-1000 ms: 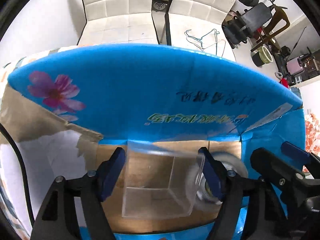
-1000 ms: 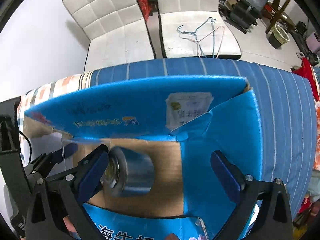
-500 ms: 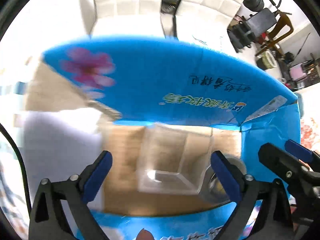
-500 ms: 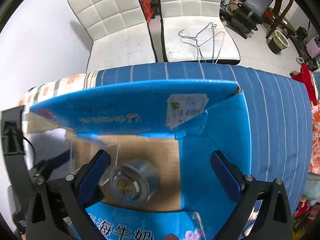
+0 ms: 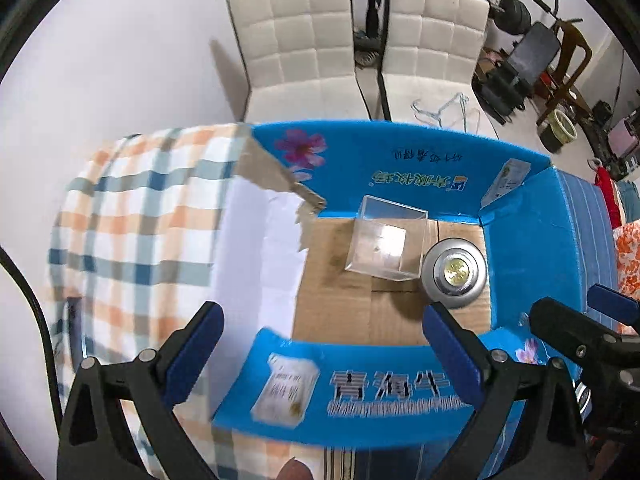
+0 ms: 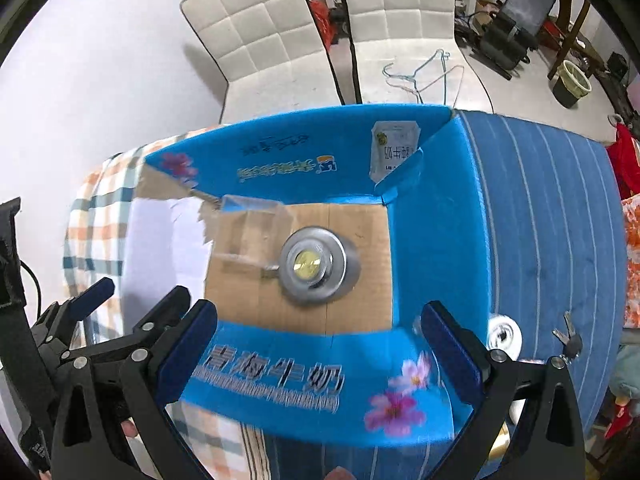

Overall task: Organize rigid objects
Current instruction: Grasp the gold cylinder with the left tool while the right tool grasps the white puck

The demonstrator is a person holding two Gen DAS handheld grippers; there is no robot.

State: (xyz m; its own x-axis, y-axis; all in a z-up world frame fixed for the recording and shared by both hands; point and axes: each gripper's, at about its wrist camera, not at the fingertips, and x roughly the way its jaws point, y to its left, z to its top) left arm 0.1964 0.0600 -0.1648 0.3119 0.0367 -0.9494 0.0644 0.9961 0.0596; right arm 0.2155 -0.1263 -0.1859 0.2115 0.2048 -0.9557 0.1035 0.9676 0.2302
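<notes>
In the left wrist view, the clear square plastic container [image 5: 386,238] and the round silver metal tin [image 5: 455,272] sit side by side inside the blue cardboard box [image 5: 524,252]; the left gripper [image 5: 320,354] hangs spread and empty. In the right wrist view, the right gripper [image 6: 320,348] is likewise spread, and a white round object [image 6: 505,336] and keys [image 6: 570,340] lie outside, probably left to sort

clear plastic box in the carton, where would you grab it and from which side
Probably from above, closing on two opposite walls near the open rim. The clear plastic box stands upright, mouth up, on the blue carton floor. Its right wall sits close beside the metal tin, so the near and far walls look freer.
</notes>
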